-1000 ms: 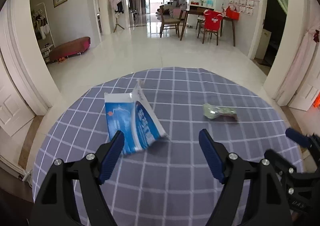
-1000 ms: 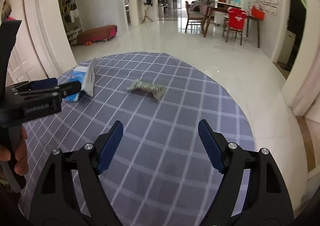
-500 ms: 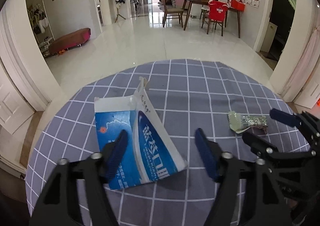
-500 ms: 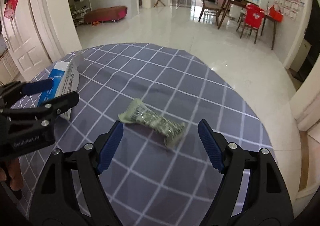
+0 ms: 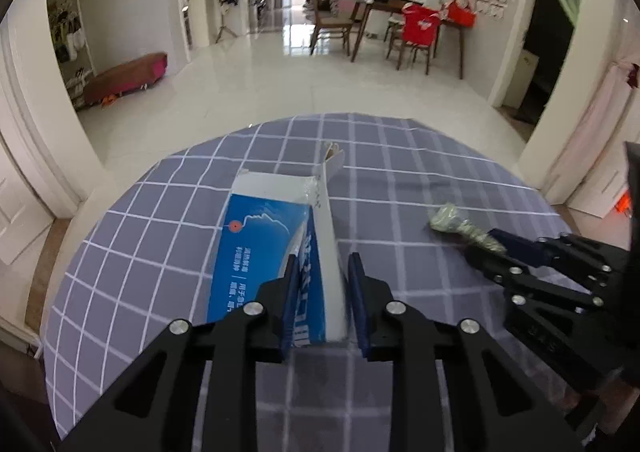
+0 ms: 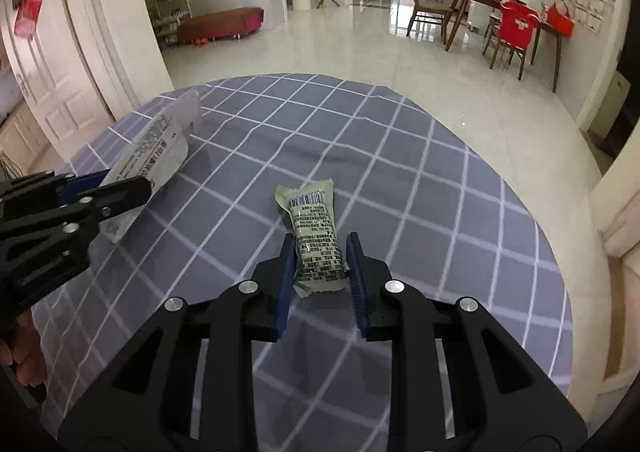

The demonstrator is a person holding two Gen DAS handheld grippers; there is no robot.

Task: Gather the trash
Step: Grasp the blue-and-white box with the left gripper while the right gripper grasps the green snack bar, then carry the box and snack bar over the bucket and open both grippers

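Observation:
A flattened blue and white carton (image 5: 264, 244) lies on the grey checked tablecloth (image 5: 160, 252) with one fold standing up like a ridge. My left gripper (image 5: 322, 292) straddles that ridge; its jaws are closing and both pads touch it. Seen from the right wrist, the carton (image 6: 160, 148) shows its white printed side, with the left gripper (image 6: 120, 182) on it. A small green snack wrapper (image 6: 314, 228) lies lengthwise between the pads of my right gripper (image 6: 320, 272), whose jaws are closing and press its near end. In the left wrist view the wrapper (image 5: 452, 222) pokes out of the right gripper (image 5: 492, 248).
The round table's far edge (image 6: 360, 82) drops to a glossy white tiled floor. A dining table with chairs (image 5: 400, 32) stands far back, a low maroon bench (image 5: 128, 76) at the left wall. A hand (image 6: 20, 356) holds the left gripper's handle.
Both grippers have moved forward and down over their items and gone from wide open to nearly closed, the left around the carton's ridge, the right around the green wrapper.

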